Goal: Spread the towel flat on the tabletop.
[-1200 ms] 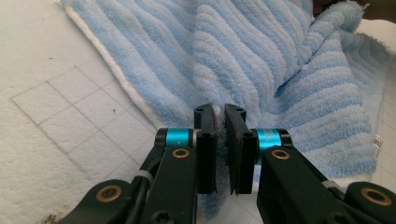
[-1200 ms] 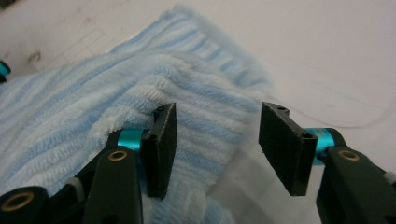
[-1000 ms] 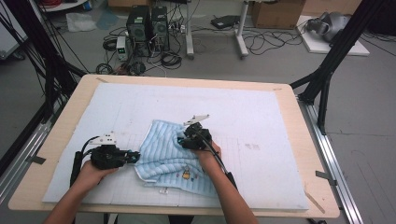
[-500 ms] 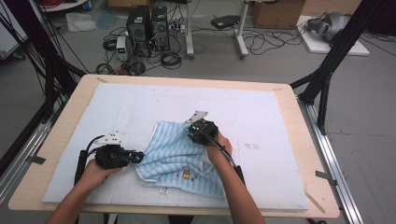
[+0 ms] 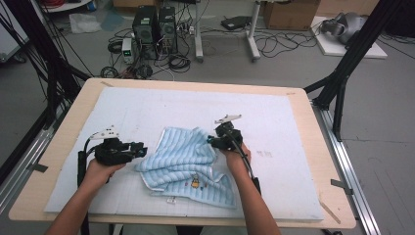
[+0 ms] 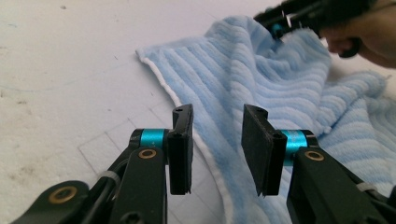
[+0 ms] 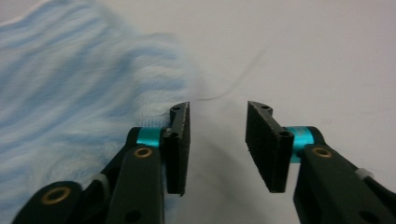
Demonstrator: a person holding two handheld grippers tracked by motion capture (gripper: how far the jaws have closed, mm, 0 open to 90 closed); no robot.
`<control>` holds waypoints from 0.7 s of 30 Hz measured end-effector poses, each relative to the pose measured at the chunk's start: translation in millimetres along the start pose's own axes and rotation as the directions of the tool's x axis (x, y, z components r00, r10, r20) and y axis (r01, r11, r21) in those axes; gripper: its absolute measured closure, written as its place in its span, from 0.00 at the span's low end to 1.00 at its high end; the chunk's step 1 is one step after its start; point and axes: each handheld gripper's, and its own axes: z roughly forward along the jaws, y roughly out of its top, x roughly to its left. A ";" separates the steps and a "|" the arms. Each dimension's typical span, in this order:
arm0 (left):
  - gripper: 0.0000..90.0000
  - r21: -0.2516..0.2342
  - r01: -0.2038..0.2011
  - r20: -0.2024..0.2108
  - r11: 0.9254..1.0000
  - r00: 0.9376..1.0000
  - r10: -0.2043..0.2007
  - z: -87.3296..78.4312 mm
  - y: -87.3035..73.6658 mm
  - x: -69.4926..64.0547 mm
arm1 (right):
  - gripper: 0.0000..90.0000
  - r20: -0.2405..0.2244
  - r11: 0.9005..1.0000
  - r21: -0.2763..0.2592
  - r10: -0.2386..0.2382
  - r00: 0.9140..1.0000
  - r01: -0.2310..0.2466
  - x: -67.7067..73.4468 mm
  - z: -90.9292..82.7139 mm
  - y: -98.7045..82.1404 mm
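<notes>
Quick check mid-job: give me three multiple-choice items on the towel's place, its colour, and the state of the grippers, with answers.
1. Where does the towel lie?
A. between the two grippers
B. at the table's far edge
C. on the floor

2. What colour is the towel?
A. red
B. light blue, ribbed
C. black

3. How do the jaws of the left gripper stand?
A. shut on the towel
B. apart, pressing nothing
C. shut empty

Answers: 1 A, the high view shows it between the left gripper and the right gripper. 2 B, seen in all views. 3 B, the towel's white edge shows through the gap.
</notes>
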 end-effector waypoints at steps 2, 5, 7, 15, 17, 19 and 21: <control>0.70 -0.003 -0.001 -0.008 1.000 1.000 0.001 3.1 0.2 0.1 | 0.57 -0.017 0.999 0.002 -0.032 0.999 0.032 9.4 2.7 -2.4; 0.70 0.007 -0.007 -0.012 1.000 1.000 0.007 5.4 -0.2 -0.3 | 0.58 -0.019 0.996 0.018 -0.086 0.996 0.086 22.9 3.6 -2.5; 0.70 0.006 -0.007 -0.014 1.000 1.000 0.007 5.4 -0.2 -0.4 | 0.70 -0.030 0.995 0.025 -0.094 0.995 0.095 25.5 2.4 -2.6; 0.70 -0.018 0.006 -0.039 1.000 0.999 -0.007 4.8 -0.1 1.7 | 0.93 0.108 0.973 0.035 -0.230 0.967 0.227 18.0 -14.1 1.8; 0.70 -0.027 0.011 -0.041 1.000 0.999 -0.013 6.5 0.5 1.8 | 0.92 0.220 0.952 0.042 -0.305 0.926 0.304 16.2 -19.8 6.0; 0.69 -0.037 0.016 -0.047 0.999 0.999 -0.018 8.8 1.4 1.8 | 0.85 0.317 0.921 0.077 -0.387 0.866 0.383 14.0 -21.2 9.9; 0.66 -0.049 0.024 -0.056 0.999 0.998 -0.026 11.2 2.3 2.4 | 0.78 0.304 0.925 0.099 -0.379 0.874 0.367 6.6 -19.5 10.1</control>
